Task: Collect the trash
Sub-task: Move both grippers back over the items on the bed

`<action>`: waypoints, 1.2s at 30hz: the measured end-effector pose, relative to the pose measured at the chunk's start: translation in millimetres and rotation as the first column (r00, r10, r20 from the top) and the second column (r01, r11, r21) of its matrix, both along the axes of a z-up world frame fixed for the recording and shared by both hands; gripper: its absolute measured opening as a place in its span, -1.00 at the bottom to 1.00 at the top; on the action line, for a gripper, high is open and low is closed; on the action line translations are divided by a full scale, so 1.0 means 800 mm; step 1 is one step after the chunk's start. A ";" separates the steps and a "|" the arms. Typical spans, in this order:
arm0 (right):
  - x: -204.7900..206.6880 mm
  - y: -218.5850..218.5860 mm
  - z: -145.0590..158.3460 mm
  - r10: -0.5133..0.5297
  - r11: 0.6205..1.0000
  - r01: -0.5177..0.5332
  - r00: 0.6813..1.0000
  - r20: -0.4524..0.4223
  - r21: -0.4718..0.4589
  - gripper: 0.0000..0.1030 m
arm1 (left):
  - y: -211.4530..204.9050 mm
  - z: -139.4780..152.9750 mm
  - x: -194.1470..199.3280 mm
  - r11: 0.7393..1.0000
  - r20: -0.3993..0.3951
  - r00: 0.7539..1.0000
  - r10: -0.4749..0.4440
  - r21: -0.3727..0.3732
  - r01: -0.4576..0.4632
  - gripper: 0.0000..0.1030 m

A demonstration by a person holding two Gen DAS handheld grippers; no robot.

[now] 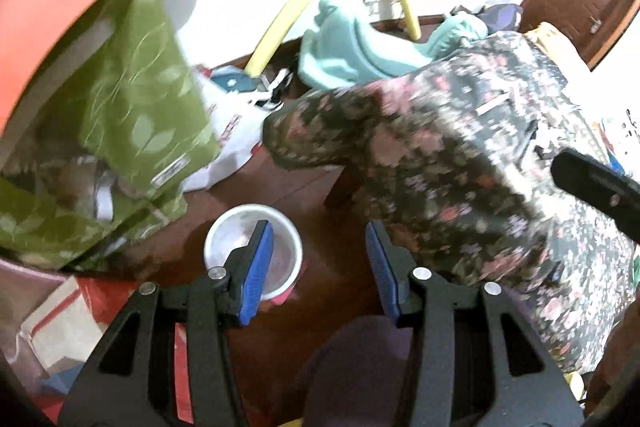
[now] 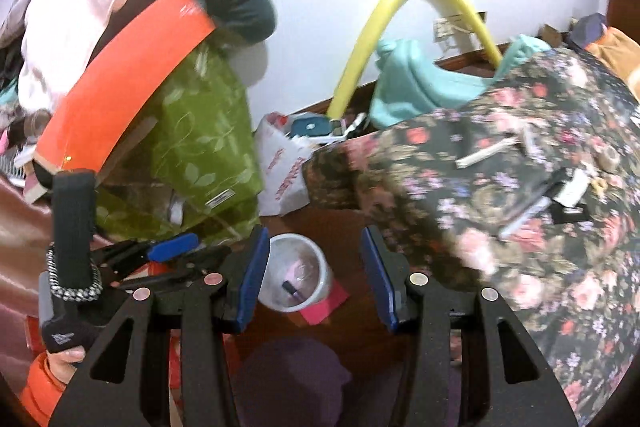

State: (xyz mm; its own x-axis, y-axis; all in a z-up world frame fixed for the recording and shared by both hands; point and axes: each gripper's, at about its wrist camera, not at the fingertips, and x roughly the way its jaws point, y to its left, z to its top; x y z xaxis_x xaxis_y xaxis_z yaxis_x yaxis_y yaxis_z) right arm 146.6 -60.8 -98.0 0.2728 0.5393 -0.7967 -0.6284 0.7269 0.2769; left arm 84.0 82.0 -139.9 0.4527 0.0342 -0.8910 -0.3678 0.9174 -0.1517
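My left gripper (image 1: 320, 267) hangs open over the dark wooden floor, with nothing between its blue pads. Below its left finger stands a white cup-shaped bin (image 1: 252, 251). My right gripper (image 2: 316, 275) is open too, and holds nothing. The same white bin (image 2: 296, 275) lies under it, with a dark tube and pink bits inside and a pink paper (image 2: 326, 307) beneath it. Scraps lie on the floral cloth (image 2: 520, 227) to the right: a white paper strip (image 2: 486, 153) and a pen (image 2: 532, 203). The left gripper (image 2: 176, 253) shows at the left of the right wrist view.
A green leaf-print bag (image 1: 140, 115) and an orange band (image 2: 120, 83) hang at the left. A white plastic bag (image 2: 280, 171), a yellow hoop (image 2: 400, 19) and a teal cushion (image 2: 416, 83) lie by the wall. The floral-covered table (image 1: 480, 167) fills the right. A red and white box (image 1: 64, 323) lies lower left.
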 end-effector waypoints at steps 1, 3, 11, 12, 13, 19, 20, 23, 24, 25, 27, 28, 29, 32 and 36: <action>0.006 -0.012 0.002 -0.018 1.000 0.018 1.000 0.004 0.005 -0.14 | -0.009 0.005 0.007 1.000 0.010 1.000 -0.011 0.010 0.011 -0.09; 0.017 -0.033 0.005 -0.049 0.999 0.049 0.999 0.014 0.009 -0.14 | -0.027 0.017 0.024 0.999 0.025 0.999 -0.037 0.032 0.037 -0.08; 0.071 -0.138 0.012 -0.211 0.978 0.210 0.977 0.032 0.012 -0.14 | -0.105 0.041 0.102 0.986 0.065 0.985 -0.158 0.062 0.154 -0.08; 0.076 -0.147 0.013 -0.225 0.974 0.224 0.974 0.033 0.010 -0.15 | -0.113 0.042 0.111 0.984 0.065 0.983 -0.170 0.063 0.166 -0.08; 0.083 -0.161 0.012 -0.247 0.969 0.246 0.969 0.033 0.007 -0.14 | -0.122 0.042 0.120 0.982 0.066 0.981 -0.184 0.065 0.180 -0.08; 0.119 -0.238 -0.003 -0.356 0.934 0.356 0.934 0.024 -0.025 -0.14 | -0.170 0.028 0.179 0.965 0.046 0.965 -0.259 0.060 0.256 -0.08; 0.125 -0.251 -0.009 -0.375 0.926 0.376 0.927 0.019 -0.036 -0.14 | -0.178 0.024 0.187 0.961 0.041 0.962 -0.271 0.059 0.269 -0.08; 0.136 -0.276 -0.029 -0.409 0.911 0.408 0.912 -0.016 -0.059 -0.14 | -0.196 0.009 0.207 0.952 0.022 0.952 -0.305 0.051 0.303 -0.08; 0.141 -0.283 -0.038 -0.417 0.908 0.414 0.908 -0.034 -0.064 -0.14 | -0.203 0.002 0.216 0.948 0.012 0.948 -0.317 0.044 0.316 -0.08; 0.145 -0.288 -0.048 -0.423 0.905 0.419 0.905 -0.054 -0.071 -0.14 | -0.207 -0.003 0.221 0.946 0.007 0.946 -0.323 0.038 0.323 -0.08; 0.152 -0.293 -0.064 -0.430 0.902 0.423 0.899 -0.087 -0.085 -0.14 | -0.218 -0.014 0.234 0.939 -0.008 0.939 -0.343 0.024 0.343 -0.08; 0.157 -0.295 -0.075 -0.433 0.901 0.425 0.895 -0.110 -0.091 -0.14 | -0.224 -0.020 0.240 0.935 -0.015 0.935 -0.353 0.021 0.354 -0.08; 0.159 -0.296 -0.081 -0.436 0.900 0.427 0.891 -0.124 -0.092 -0.14 | -0.228 -0.025 0.245 0.931 -0.021 0.931 -0.363 0.019 0.364 -0.08; 0.177 -0.298 -0.100 -0.447 0.894 0.439 0.876 -0.179 -0.084 -0.14 | -0.240 -0.040 0.256 0.918 -0.043 0.918 -0.394 0.028 0.395 -0.08; 0.193 -0.288 -0.107 -0.442 0.896 0.439 0.873 -0.209 -0.061 -0.14 | -0.250 -0.057 0.262 0.900 -0.066 0.901 -0.428 0.056 0.432 -0.08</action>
State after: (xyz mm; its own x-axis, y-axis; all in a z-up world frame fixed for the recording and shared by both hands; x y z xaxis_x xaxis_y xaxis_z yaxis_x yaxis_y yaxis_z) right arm 301.0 -291.3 -183.4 0.3043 0.3932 -0.8676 -0.1701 0.9186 0.3567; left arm 293.6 -118.1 -185.2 0.3908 -0.0927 -0.9158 0.0594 0.9954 -0.0754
